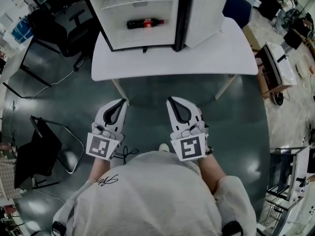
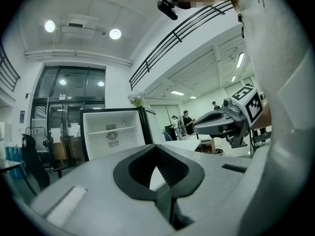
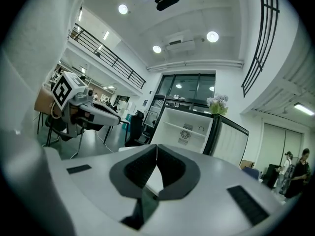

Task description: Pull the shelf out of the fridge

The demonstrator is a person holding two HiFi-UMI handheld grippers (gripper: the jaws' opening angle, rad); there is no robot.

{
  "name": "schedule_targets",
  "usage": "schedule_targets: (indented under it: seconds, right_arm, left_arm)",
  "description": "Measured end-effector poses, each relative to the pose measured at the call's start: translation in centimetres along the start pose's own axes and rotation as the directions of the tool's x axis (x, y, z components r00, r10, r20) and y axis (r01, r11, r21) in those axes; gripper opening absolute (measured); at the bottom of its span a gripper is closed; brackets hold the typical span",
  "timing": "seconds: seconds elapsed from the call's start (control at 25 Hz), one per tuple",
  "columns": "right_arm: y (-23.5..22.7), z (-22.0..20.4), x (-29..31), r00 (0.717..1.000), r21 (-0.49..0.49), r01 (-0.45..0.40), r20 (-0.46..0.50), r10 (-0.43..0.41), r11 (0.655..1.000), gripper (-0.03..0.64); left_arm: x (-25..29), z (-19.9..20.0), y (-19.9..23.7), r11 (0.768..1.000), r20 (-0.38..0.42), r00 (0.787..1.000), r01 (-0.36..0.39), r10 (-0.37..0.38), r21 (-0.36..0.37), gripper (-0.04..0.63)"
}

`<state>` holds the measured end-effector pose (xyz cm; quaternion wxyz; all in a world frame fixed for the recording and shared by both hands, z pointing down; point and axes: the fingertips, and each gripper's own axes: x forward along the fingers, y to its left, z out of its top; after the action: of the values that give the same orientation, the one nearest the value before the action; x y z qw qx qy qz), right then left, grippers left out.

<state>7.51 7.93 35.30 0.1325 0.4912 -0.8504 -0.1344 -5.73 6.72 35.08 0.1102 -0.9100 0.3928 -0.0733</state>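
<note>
Held left gripper [image 1: 121,102] and right gripper [image 1: 170,100] pressed together, empty, short of the near edge of the table [image 1: 206,58]; faced the crosswise shelf [image 1: 133,2] in the fridge [image 1: 110,33] straight ahead, equally far from both.

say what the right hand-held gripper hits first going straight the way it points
Probably the white table at its near edge; if it clears the tabletop, the open fridge beyond. Its height is unclear.

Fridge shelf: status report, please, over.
Left gripper, right gripper shut, empty, short of table. Shelf untouched in fridge, door open. Bottle lies below shelf, path looks clear.
</note>
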Motion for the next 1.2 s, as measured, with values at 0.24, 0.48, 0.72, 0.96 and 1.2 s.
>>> schedule_targets:
  seconds: [0.24, 0.48, 0.72, 0.96, 1.2]
  right_arm:
    - [-1.4, -1.2, -0.2, 1.0, 0.011, -0.022, 0.006, 0.022, 1.0, 0.012]
    - [-0.9, -2.0, -0.4, 0.999, 0.03, -0.034, 0.002, 0.034, 0.999, 0.012]
    - [-0.9, -1.9, 0.1, 0.999, 0.033, -0.035, 0.006, 0.035, 0.999, 0.012]
    - [-1.2, -1.7, 0.4, 1.0, 0.043, -0.031, 0.003, 0.031, 0.999, 0.012]
    - [-1.3, -1.8, 0.3, 0.999, 0.043, -0.037, 0.005, 0.036, 0.998, 0.012]
  left_arm:
    - [1.5, 0.6, -1.0, 1.0, 0.003, 1.0, -0.024, 0.024, -0.009, 0.005]
    - [1.1, 0.2, -1.2, 0.999, -0.01, 0.999, -0.042, 0.042, -0.017, 0.005]
    - [1.0, -0.1, -0.7, 0.999, -0.017, 0.999, -0.045, 0.045, -0.01, 0.005]
    - [0.9, 0.0, -0.6, 0.999, -0.022, 0.999, -0.045, 0.045, -0.008, 0.005]
    - [0.9, 0.0, -0.6, 0.999, -0.03, 0.998, -0.054, 0.054, -0.006, 0.005]
